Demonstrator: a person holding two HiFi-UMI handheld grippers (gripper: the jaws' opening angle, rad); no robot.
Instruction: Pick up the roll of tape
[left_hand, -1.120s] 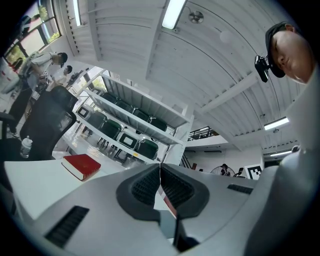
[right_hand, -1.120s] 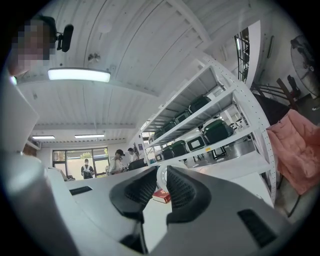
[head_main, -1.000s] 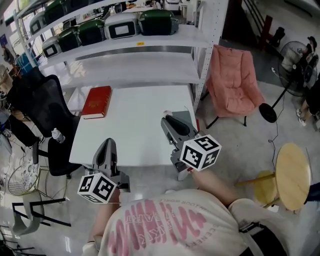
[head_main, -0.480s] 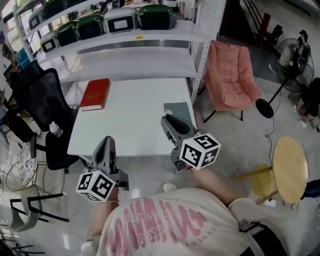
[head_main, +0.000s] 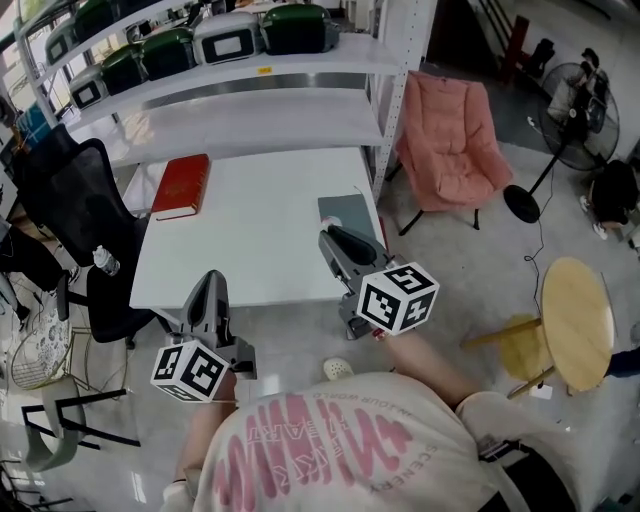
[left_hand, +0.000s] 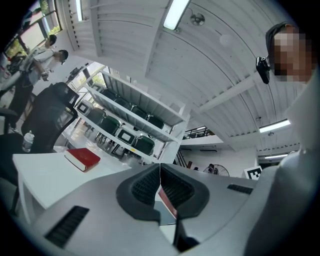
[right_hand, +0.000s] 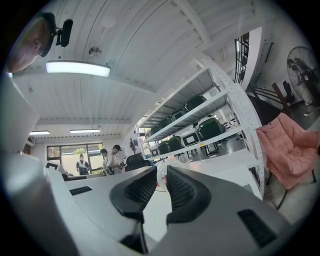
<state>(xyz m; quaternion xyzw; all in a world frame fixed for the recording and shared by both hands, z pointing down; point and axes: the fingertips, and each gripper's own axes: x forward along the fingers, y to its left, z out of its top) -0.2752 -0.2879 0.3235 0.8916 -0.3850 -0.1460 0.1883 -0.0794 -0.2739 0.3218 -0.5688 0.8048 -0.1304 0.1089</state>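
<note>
Drawn back a little toward you since a second ago, the roll of tape sits pinched in the narrow gap of your right gripper's jaws. It is over the near part of the grey mat by the table's right edge. Your left gripper hangs at the table's near edge, jaws pressed together on nothing, well apart from the red book.

- A lab or workshop, not a home.
- Steel shelving carries rows of equipment cases.
- A bare white table, office chair and standing fan sit on a glossy floor.
- Strip lights hang under a high ceiling.
</note>
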